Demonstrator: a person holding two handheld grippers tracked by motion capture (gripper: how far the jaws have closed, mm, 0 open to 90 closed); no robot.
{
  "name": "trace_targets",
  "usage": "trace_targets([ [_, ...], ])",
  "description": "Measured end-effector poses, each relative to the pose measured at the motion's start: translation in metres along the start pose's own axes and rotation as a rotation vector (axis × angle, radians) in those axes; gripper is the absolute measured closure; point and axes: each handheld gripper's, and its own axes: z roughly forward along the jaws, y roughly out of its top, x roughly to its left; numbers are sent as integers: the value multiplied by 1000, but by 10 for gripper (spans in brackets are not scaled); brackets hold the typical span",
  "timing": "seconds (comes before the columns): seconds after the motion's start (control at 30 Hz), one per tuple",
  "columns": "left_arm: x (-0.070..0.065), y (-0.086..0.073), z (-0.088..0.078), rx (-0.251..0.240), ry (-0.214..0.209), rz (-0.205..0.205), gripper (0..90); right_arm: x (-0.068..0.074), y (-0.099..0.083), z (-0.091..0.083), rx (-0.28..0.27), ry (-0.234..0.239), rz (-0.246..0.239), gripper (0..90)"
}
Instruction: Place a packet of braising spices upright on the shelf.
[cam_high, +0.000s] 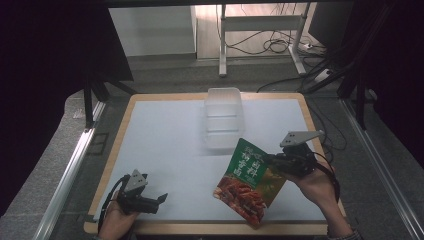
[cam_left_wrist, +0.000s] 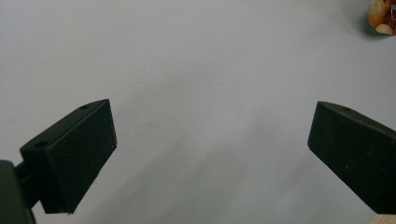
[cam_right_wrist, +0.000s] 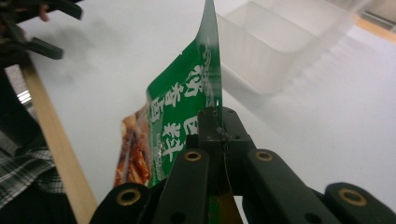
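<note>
Right tongs (cam_high: 270, 160) clamped tight on edge of green seasoning packet (cam_high: 248, 180), jaws fully closed on it; packet (cam_right_wrist: 184, 107) lifted off the white counter (cam_high: 170, 145), tilted, lower end hanging near the front edge. Left tongs (cam_high: 159, 200) spread wide, gripping nothing, low over bare counter (cam_left_wrist: 196, 70) at front left. Clear plastic container (cam_high: 223, 117) sits mid-back, just beyond the packet.

High view overlooks the table (cam_high: 165, 130); claw cameras skim it closely.
</note>
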Motion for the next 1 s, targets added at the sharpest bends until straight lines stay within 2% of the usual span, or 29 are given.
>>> trace_targets([
  [0.33, -2, 1, 0, 10, 2, 22, 9, 17, 20, -2, -14, 40, -62, 885],
  [0.57, -1, 0, 0, 7, 7, 13, 3, 28, 43, -1, -44, 55, -104, 888],
  [0.73, -1, 0, 0, 5, 7, 10, 1, 28, 54, 4, -57, 49, -124, 888],
  [0.9, -1, 0, 0, 2, 7, 8, 0, 24, 68, 11, -82, 21, -135, 888],
  [1.0, 0, 0, 0, 1, 8, 6, 0, 19, 74, 14, -90, 17, -124, 888],
])
